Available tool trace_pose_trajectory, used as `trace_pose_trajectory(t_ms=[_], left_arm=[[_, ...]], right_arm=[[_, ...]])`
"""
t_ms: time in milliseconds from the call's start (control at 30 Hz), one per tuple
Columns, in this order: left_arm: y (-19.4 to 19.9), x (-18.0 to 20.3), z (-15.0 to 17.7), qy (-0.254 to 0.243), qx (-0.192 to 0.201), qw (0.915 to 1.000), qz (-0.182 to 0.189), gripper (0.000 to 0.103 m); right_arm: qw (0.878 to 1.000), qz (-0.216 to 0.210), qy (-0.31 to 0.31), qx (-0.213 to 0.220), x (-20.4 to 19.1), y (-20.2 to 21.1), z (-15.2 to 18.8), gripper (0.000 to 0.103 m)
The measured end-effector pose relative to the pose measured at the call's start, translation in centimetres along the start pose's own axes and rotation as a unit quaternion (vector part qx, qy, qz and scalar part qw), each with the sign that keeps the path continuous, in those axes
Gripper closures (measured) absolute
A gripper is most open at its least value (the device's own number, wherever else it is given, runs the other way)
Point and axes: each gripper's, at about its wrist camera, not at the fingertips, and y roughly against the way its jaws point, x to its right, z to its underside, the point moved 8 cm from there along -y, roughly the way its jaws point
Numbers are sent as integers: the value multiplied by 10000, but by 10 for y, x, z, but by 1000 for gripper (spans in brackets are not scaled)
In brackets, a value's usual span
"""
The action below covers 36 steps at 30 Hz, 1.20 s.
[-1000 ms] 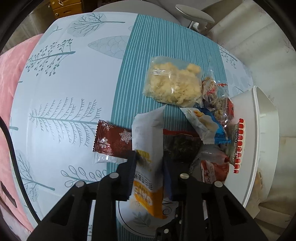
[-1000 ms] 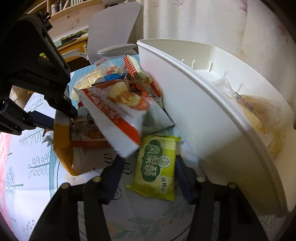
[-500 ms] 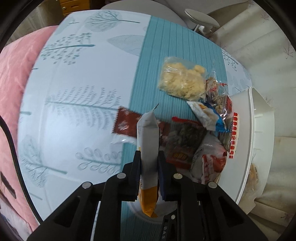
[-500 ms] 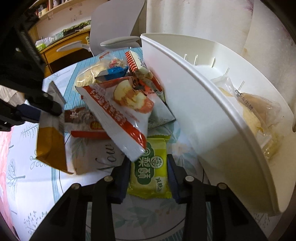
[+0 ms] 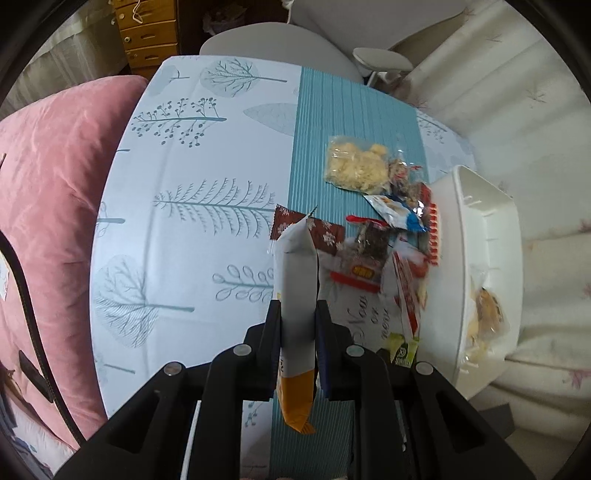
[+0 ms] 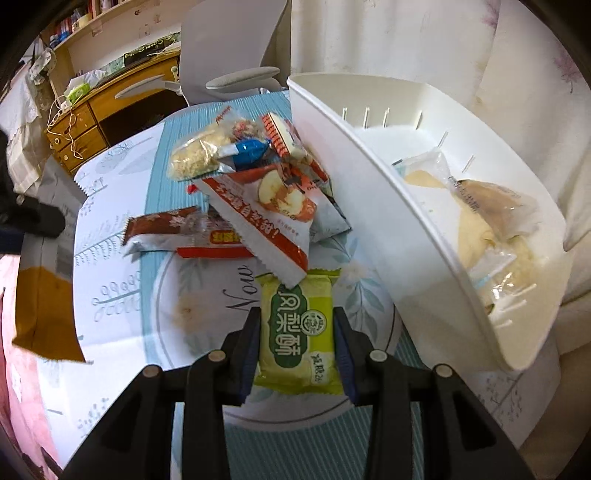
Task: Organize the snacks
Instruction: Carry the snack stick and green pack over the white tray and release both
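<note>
My left gripper (image 5: 298, 308) is shut on a white and orange snack packet (image 5: 295, 280), held edge-on well above the table. In the right wrist view that packet's orange end (image 6: 44, 314) hangs at the far left. My right gripper (image 6: 297, 317) is shut on a yellow-green pastry packet (image 6: 297, 328), just above the table, its top tucked under a white and red apple packet (image 6: 266, 218). A pile of snacks lies between the two grippers, among them a brown snowflake bar (image 5: 314, 230) and a clear bag of crumbly cake (image 5: 356, 168). The white basket (image 6: 388, 206) stands on the right with clear-wrapped pastries (image 6: 487, 214) inside.
A pink cushion (image 5: 48, 206) borders the table's left side. Past the far edge stand a grey chair (image 5: 280, 44) and a wooden drawer unit (image 5: 147, 33). Pale fabric (image 5: 517, 110) lies behind the basket. The tree-patterned cloth (image 5: 192, 177) covers the table.
The left gripper shut on the white and orange packet and lifted it high off the table. The right gripper closed on the yellow-green packet and raised it slightly.
</note>
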Motion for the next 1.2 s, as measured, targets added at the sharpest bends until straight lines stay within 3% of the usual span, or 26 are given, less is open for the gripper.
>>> trace_pose_trajectory(t_ms=[233, 500, 733, 1200], left_arm=[[29, 2, 23, -425, 237, 9982, 351, 88], [53, 19, 59, -1069, 592, 9892, 807, 88], [67, 37, 79, -1244, 842, 9832, 1038, 88], [59, 101, 100, -718, 1134, 9854, 1050, 88]], right_arm=[[9994, -140, 168, 285, -8, 41, 2, 66], [9959, -166, 472, 752, -6, 86, -1, 66], [9916, -338, 653, 1063, 8, 107, -8, 66], [9752, -720, 1467, 1495, 73, 128, -30, 66]])
